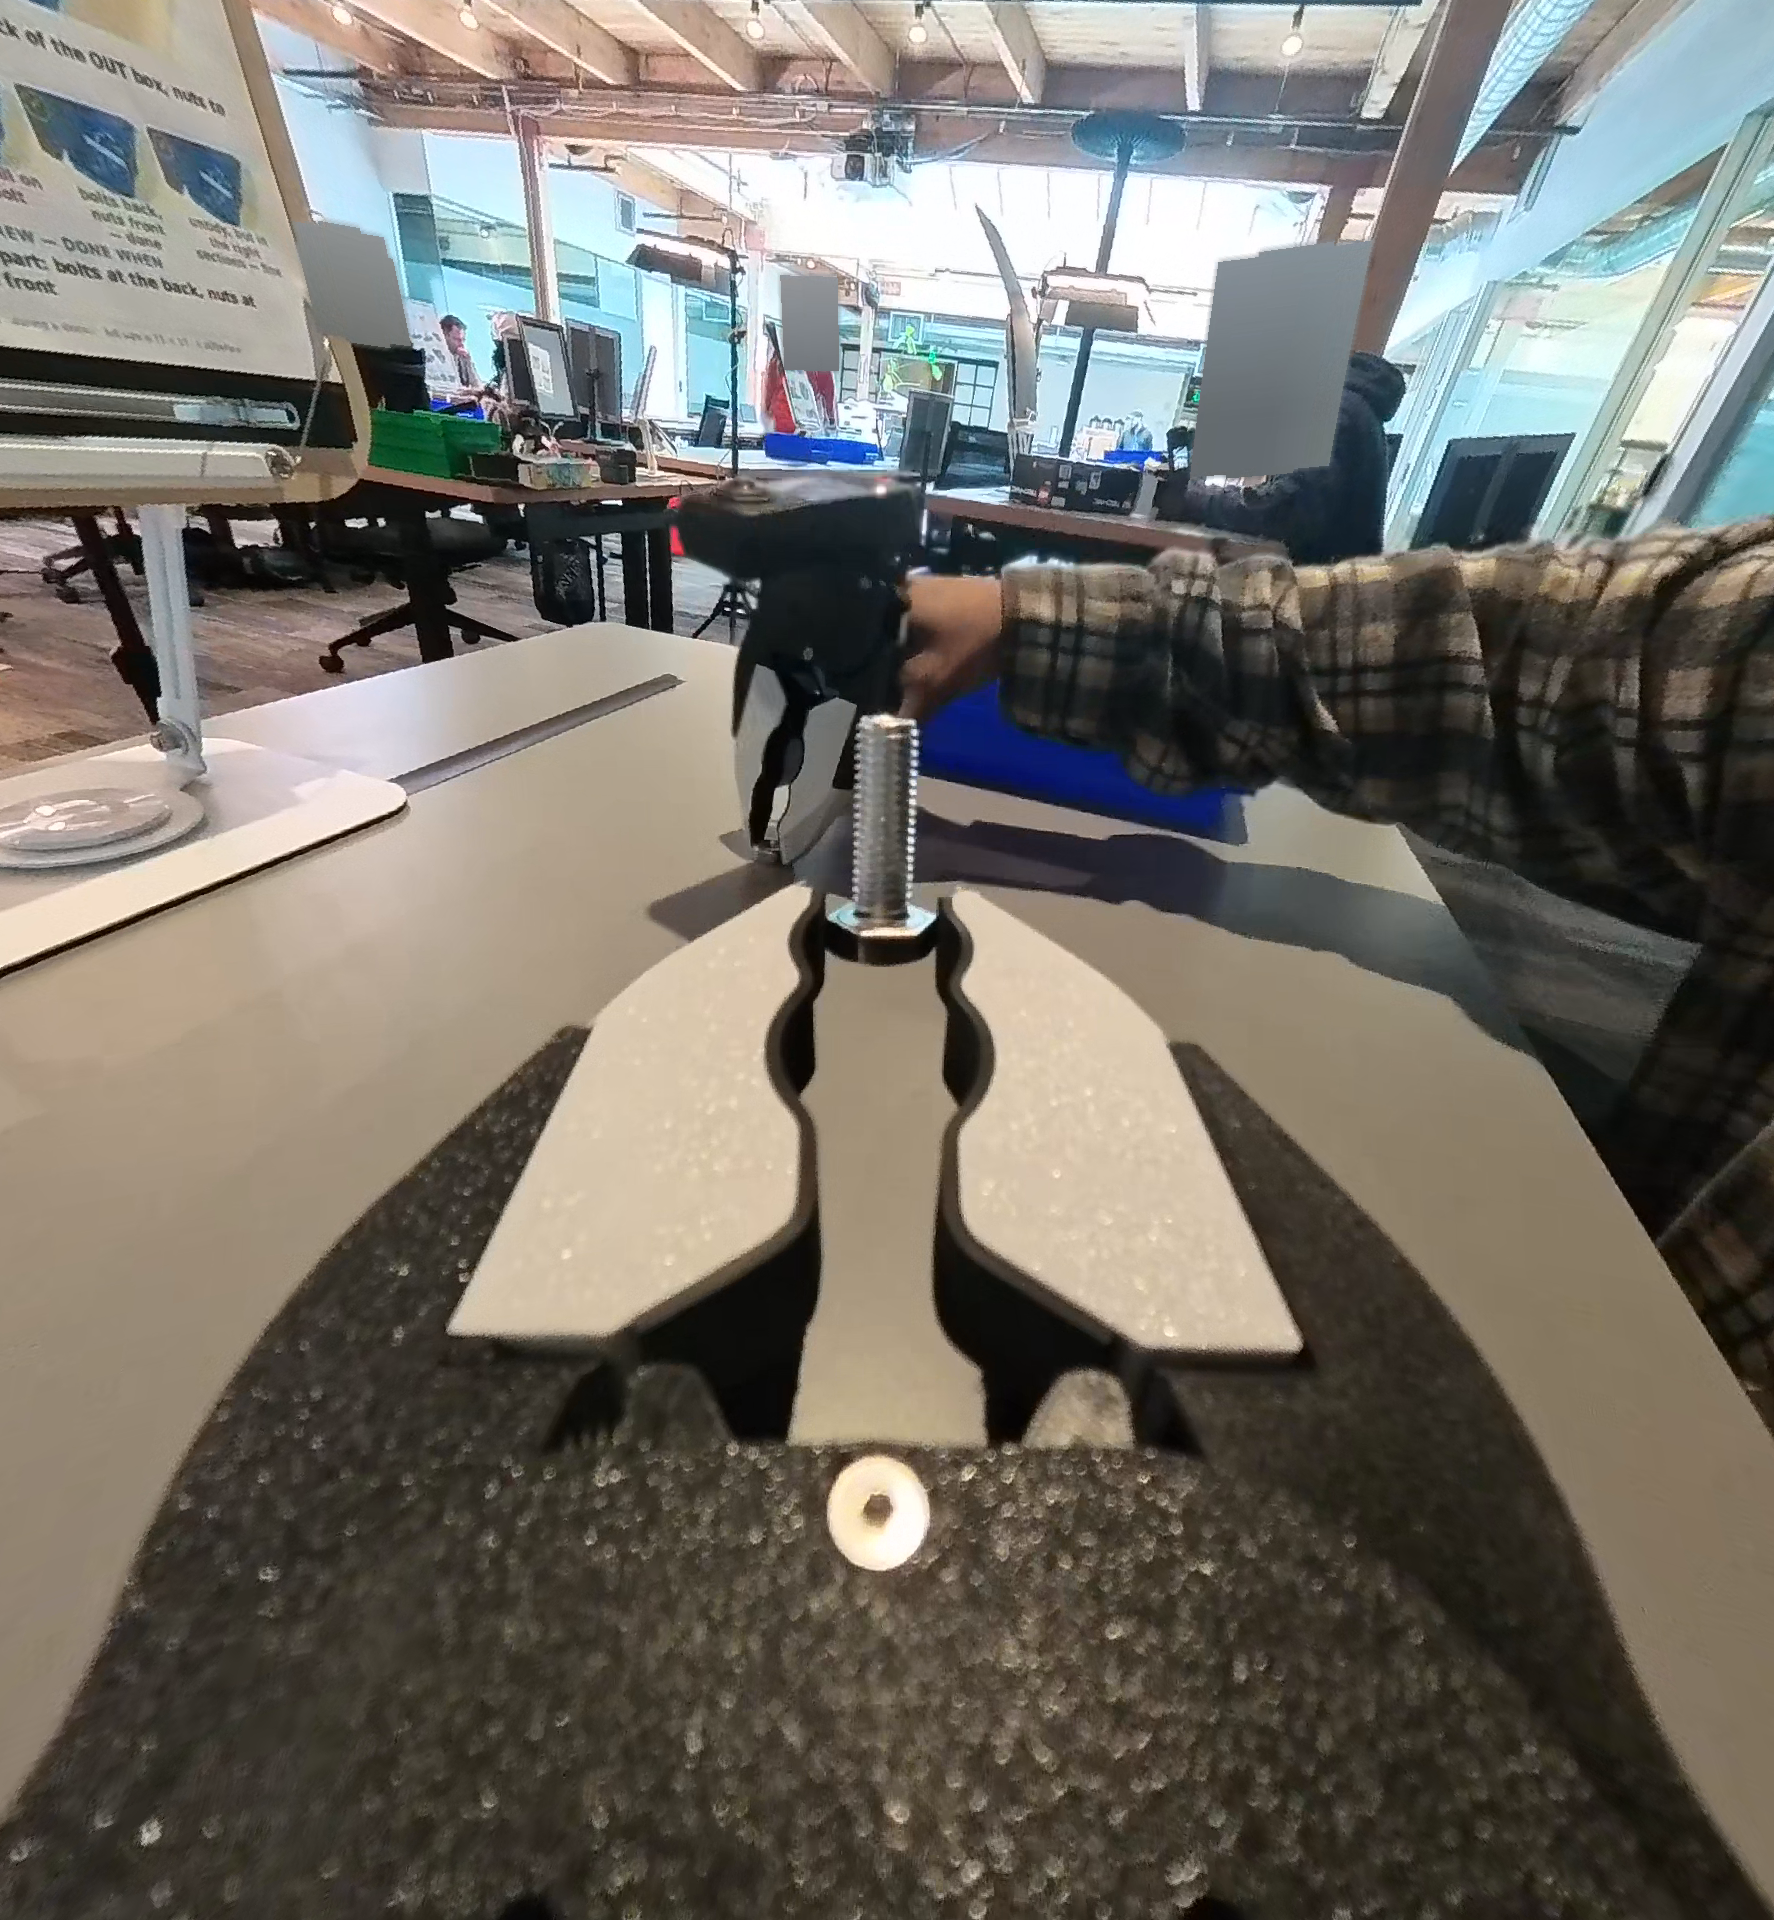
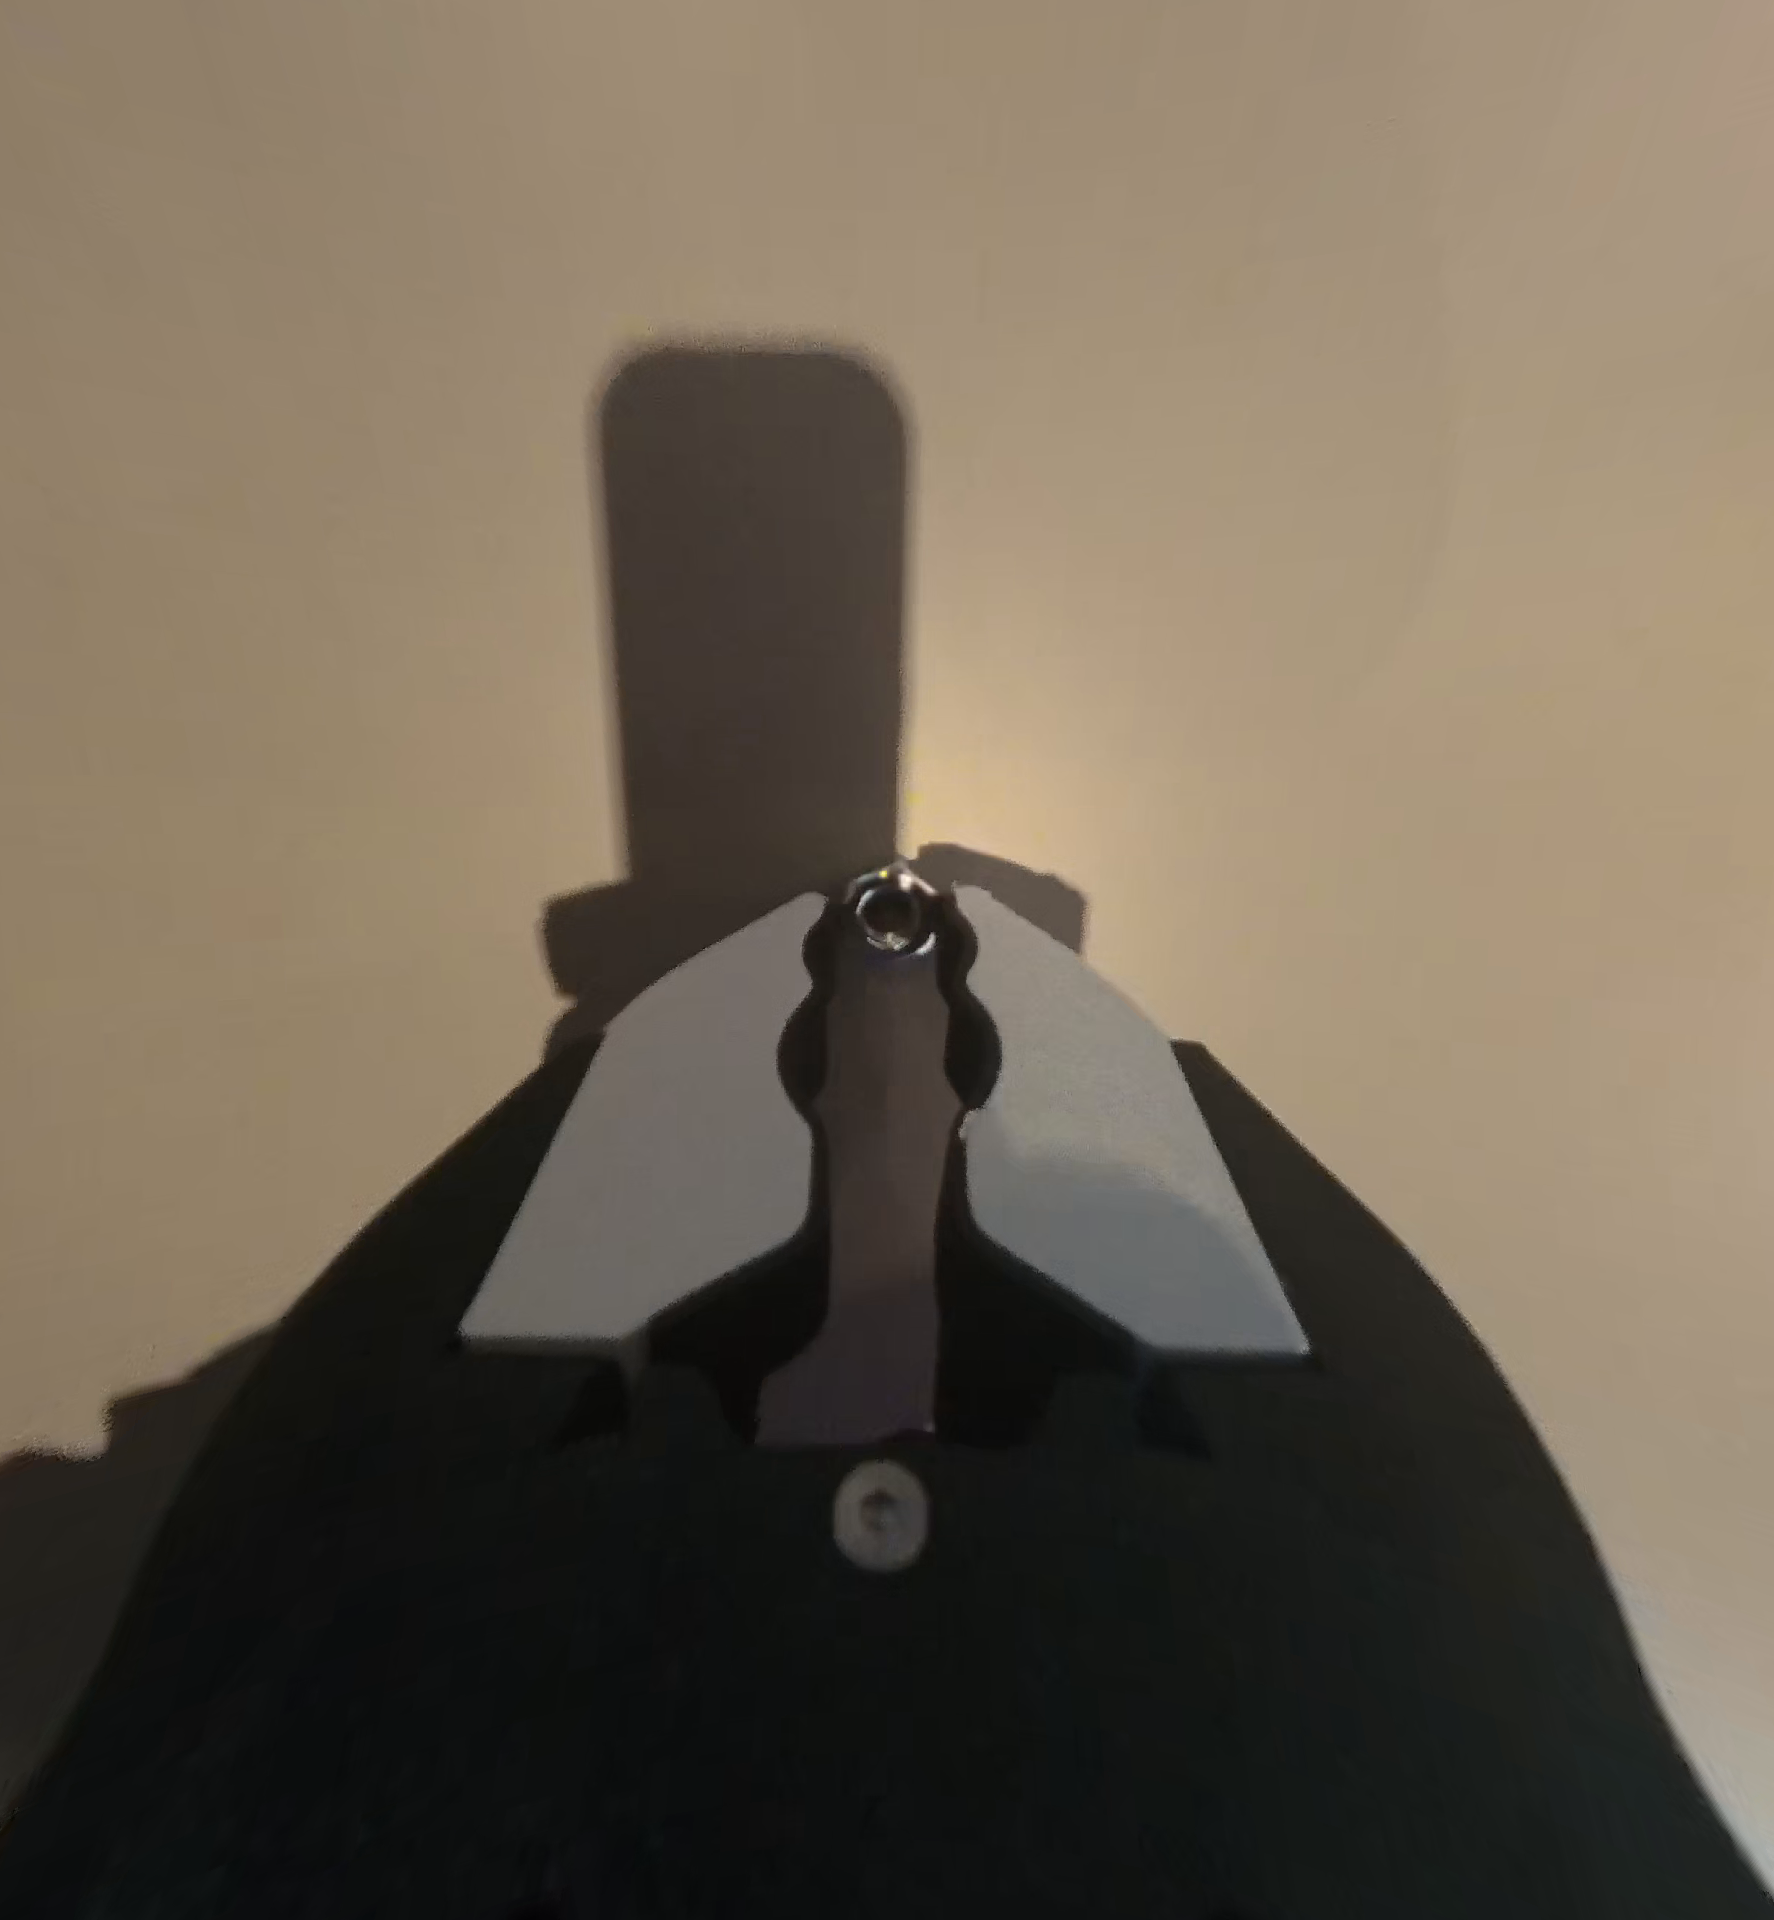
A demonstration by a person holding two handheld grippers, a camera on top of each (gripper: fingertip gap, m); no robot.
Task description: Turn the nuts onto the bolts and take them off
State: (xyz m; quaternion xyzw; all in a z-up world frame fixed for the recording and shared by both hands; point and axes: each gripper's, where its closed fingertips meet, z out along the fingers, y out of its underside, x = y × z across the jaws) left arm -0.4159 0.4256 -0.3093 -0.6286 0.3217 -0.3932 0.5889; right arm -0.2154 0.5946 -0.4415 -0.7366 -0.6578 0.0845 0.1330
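Left gripper [image 1: 875, 920], grainy black body with pale flat fingers [image 1: 654, 1143], clamped on the hex head of a shiny threaded bolt [image 1: 885, 821] standing upright at its tips. Just beyond, right gripper [image 1: 774, 831] points down at the smooth grey table [image 1: 239, 1091], pinching a small metal nut [image 2: 889, 921]. Blue bin [image 1: 976, 748] behind it, contents hidden.

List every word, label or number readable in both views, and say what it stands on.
Sheet on the stand, upper left: printed lines beside blue pictures; I will not quote the wording.
Black boxes on the far desk: lettering too small to read.
Bolt and nut: no writing visible.
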